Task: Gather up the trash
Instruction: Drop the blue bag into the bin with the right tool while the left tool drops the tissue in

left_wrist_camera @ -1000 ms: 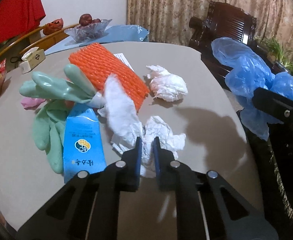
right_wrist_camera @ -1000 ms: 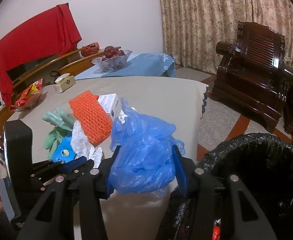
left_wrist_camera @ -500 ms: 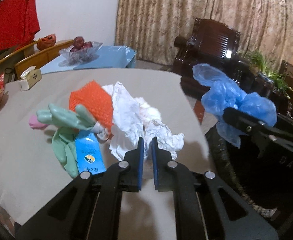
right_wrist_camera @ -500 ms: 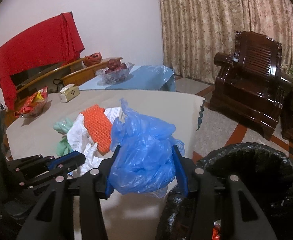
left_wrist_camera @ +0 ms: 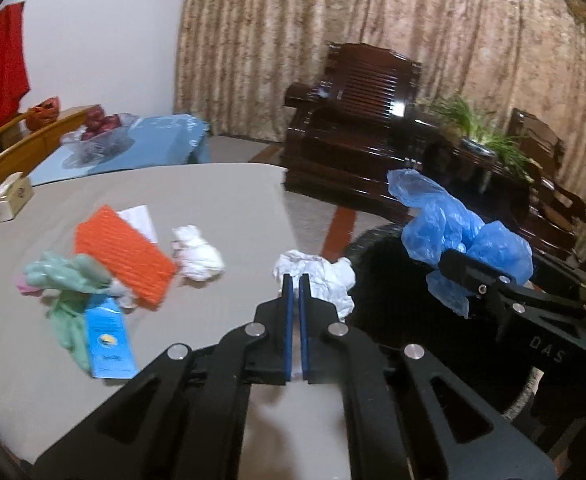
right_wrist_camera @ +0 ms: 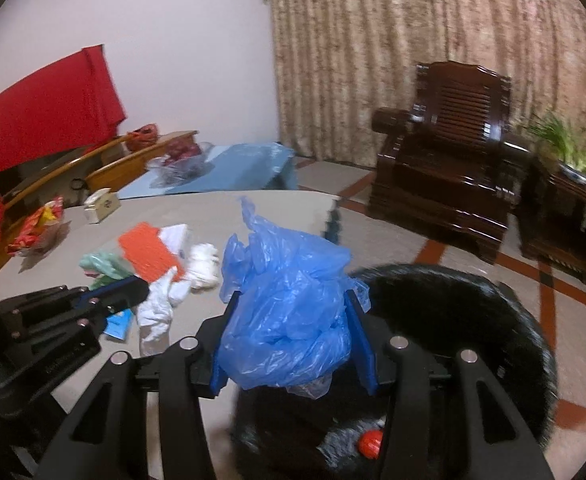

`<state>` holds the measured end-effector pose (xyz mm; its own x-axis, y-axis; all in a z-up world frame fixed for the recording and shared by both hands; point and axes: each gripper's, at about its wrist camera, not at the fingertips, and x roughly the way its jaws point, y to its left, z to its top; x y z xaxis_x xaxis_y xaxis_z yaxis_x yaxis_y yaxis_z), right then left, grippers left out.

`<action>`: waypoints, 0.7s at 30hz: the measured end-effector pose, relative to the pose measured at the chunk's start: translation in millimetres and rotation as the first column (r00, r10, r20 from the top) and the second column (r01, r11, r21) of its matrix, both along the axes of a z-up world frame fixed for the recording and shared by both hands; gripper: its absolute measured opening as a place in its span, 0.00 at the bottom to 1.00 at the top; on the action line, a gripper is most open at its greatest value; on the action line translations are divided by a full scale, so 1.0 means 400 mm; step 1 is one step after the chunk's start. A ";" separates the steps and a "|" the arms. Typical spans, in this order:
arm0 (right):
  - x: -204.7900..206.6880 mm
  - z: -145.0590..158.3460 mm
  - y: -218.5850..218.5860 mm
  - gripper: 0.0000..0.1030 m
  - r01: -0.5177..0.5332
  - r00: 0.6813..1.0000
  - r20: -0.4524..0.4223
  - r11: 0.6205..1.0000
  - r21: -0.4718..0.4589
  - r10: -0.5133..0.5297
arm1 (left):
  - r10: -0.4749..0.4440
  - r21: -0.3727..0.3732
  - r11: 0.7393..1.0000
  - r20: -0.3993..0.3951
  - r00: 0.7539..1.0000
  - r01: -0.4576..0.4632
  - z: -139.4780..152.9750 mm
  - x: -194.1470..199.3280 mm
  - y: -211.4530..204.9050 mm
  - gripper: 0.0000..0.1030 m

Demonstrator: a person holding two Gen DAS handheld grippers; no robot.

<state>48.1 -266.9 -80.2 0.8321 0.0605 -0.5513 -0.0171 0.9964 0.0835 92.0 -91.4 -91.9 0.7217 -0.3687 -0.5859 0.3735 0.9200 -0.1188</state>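
Left wrist view: our left gripper point(left_wrist_camera: 295, 288) stands pinched tight on a crumpled white tissue point(left_wrist_camera: 325, 276), held above the table's point(left_wrist_camera: 233, 192) near edge, with the black-lined trash bin point(left_wrist_camera: 393, 280) just to its right, our right gripper point(left_wrist_camera: 469, 276) already over the bin. Right wrist view: our right gripper point(right_wrist_camera: 293, 320) clamps a bunched blue plastic bag point(right_wrist_camera: 285, 304) at part width, above the bin's point(right_wrist_camera: 453, 304) left rim, the opening lying ahead and rightward.

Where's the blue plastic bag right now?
The blue plastic bag is clamped in the right gripper, centre of the right wrist view, over the near rim of the black trash bin.
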 end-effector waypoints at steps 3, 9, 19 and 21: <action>-0.018 -0.012 -0.033 0.48 0.039 0.999 -0.013 0.999 0.002 -0.039 | -0.022 -0.012 1.000 -0.017 1.000 0.022 -0.013 -0.004 -0.019 0.01; -0.045 -0.005 -0.085 0.48 0.104 0.995 -0.006 0.994 -0.013 -0.104 | -0.080 -0.036 0.996 -0.007 0.997 0.080 0.001 -0.004 -0.069 0.01; -0.093 0.019 -0.190 0.48 0.201 0.979 0.020 0.979 -0.029 -0.201 | -0.213 -0.106 0.970 0.057 0.975 0.218 0.072 -0.016 -0.226 0.01; -0.097 0.008 -0.205 0.52 0.223 0.975 0.007 0.974 -0.035 -0.223 | -0.246 -0.114 0.962 0.034 0.969 0.248 0.056 -0.009 -0.258 0.04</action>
